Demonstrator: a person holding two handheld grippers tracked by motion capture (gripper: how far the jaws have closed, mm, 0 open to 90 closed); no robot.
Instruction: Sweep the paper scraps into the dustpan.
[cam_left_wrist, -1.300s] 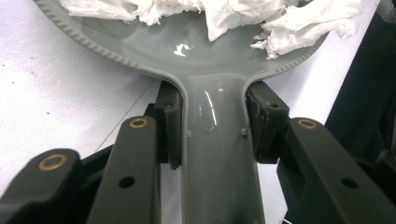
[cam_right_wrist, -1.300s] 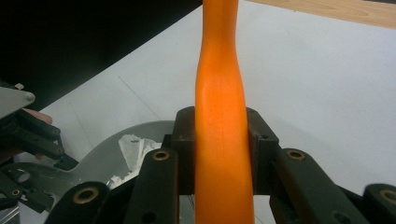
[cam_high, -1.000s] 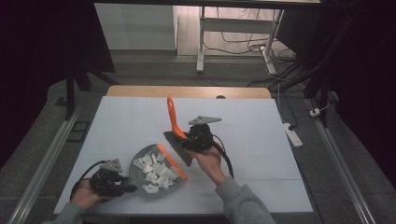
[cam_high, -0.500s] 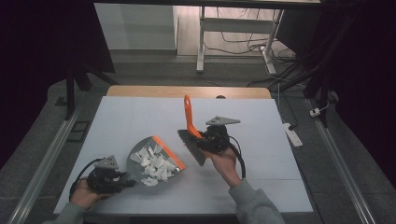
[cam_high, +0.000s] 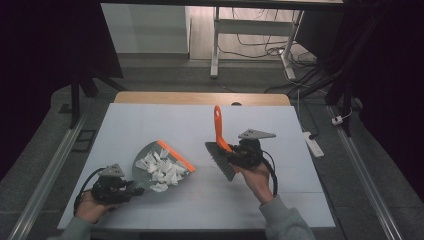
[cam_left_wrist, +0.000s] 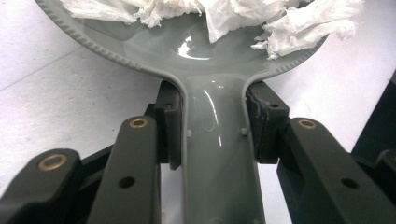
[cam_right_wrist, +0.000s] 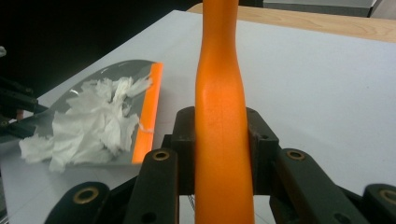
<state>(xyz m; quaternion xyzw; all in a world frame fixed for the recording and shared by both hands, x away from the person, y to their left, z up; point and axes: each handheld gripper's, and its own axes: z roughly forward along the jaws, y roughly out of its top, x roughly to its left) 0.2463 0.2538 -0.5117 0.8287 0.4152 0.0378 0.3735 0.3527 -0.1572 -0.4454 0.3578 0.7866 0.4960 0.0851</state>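
Currently, your left hand-held gripper (cam_high: 131, 190) clamped the rigid, slick dustpan (cam_high: 150, 167) handle; feather-light paper scraps (cam_high: 162, 170) lay inside. At 3 o'clock, your right hand-held gripper (cam_high: 233, 152) clenched the stiff brush (cam_high: 218, 145) mid-handle.

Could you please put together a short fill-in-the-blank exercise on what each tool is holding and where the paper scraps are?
1. The left tool is shut on the grey ____ of the dustpan.
2. The right tool is shut on the brush, whose handle is ____ in colour.
3. The white paper scraps lie ____ the dustpan.
Missing words: handle; orange; in
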